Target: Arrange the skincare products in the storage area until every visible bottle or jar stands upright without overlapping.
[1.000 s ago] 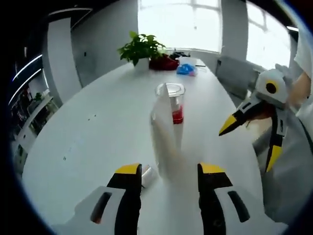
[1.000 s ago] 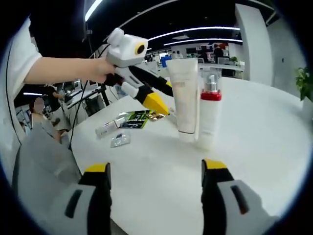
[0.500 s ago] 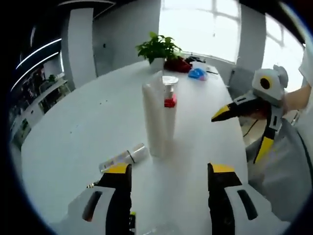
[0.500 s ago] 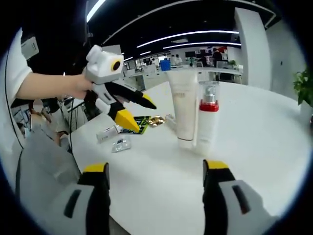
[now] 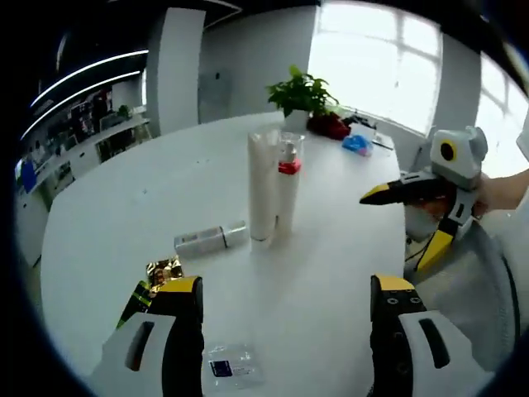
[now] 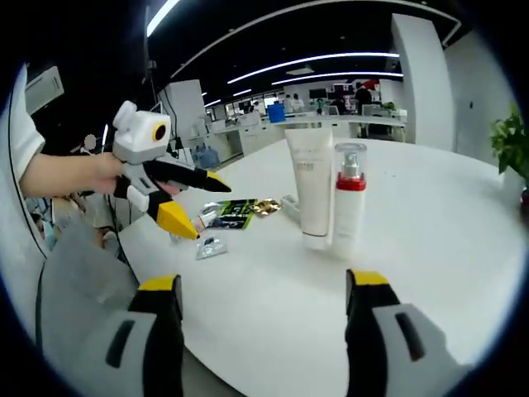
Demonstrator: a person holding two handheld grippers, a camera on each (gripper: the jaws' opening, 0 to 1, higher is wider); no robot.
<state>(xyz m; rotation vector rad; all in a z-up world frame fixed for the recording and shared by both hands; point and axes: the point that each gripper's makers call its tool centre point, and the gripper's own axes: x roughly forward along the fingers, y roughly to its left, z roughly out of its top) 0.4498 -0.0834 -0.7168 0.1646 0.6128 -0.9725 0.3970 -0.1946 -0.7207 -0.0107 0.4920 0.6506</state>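
Note:
A white tube stands upright on the white table, touching a pump bottle with a red collar and clear cap. A small tube lies flat just left of them. My left gripper is open and empty, well back from the pair. My right gripper hangs open at the table's right edge. In the right gripper view the white tube and pump bottle stand side by side, my left gripper is open to their left, and my right gripper is open with nothing in it.
A gold and green sachet and a clear sachet lie near my left jaws; the sachets lie beyond the left gripper. A potted plant, a red item and a blue item sit at the far end.
My left gripper has drawn back from the tube and bottle, bringing the lying tube and sachets into its view. The right gripper has stayed nearly where it was. Both stay open.

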